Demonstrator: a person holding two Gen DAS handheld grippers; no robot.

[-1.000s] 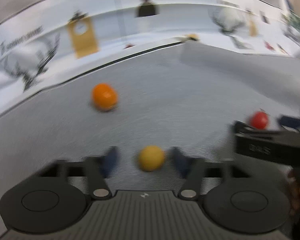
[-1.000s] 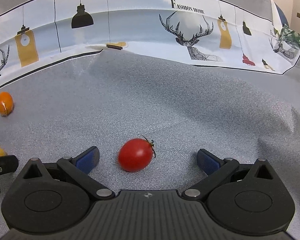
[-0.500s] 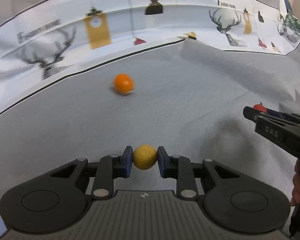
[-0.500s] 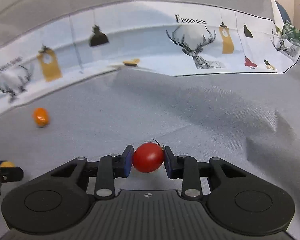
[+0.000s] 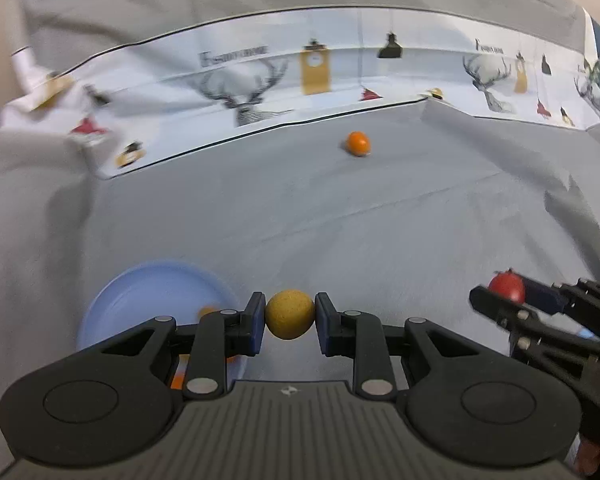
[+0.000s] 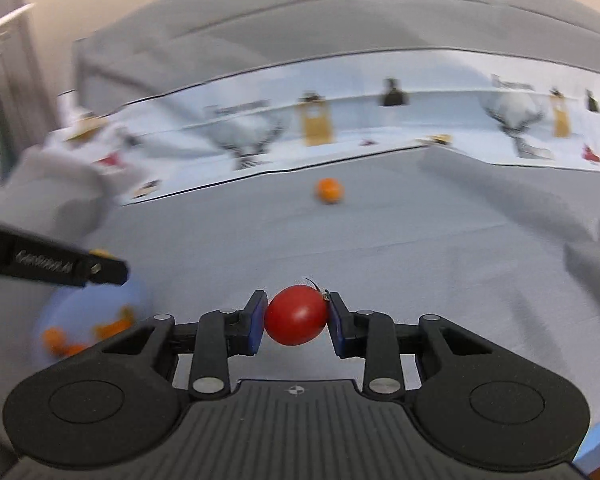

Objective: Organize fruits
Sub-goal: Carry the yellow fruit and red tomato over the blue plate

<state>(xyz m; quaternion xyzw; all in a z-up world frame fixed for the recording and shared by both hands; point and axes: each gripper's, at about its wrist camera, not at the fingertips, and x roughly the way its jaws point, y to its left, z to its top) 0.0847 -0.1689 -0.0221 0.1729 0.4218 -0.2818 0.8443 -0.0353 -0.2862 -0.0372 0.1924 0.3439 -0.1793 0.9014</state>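
My left gripper (image 5: 290, 316) is shut on a small yellow fruit (image 5: 290, 314) and holds it above the grey cloth, just right of a light blue plate (image 5: 140, 292). My right gripper (image 6: 296, 316) is shut on a red cherry tomato (image 6: 296, 315); it also shows at the right in the left wrist view (image 5: 506, 286). The plate (image 6: 72, 308) lies at the lower left in the right wrist view and holds several orange pieces (image 6: 60, 342). An orange fruit (image 5: 358, 144) lies far back on the cloth, also in the right wrist view (image 6: 329, 191).
A grey cloth (image 5: 340, 220) covers the table, with folds at the right. A white printed cloth with deer and lamps (image 5: 316, 76) runs along the back. The left gripper's arm (image 6: 52, 266) crosses the left of the right wrist view.
Both grippers closed on their fruits, lifted them and swung left. The blue plate has come into both views.
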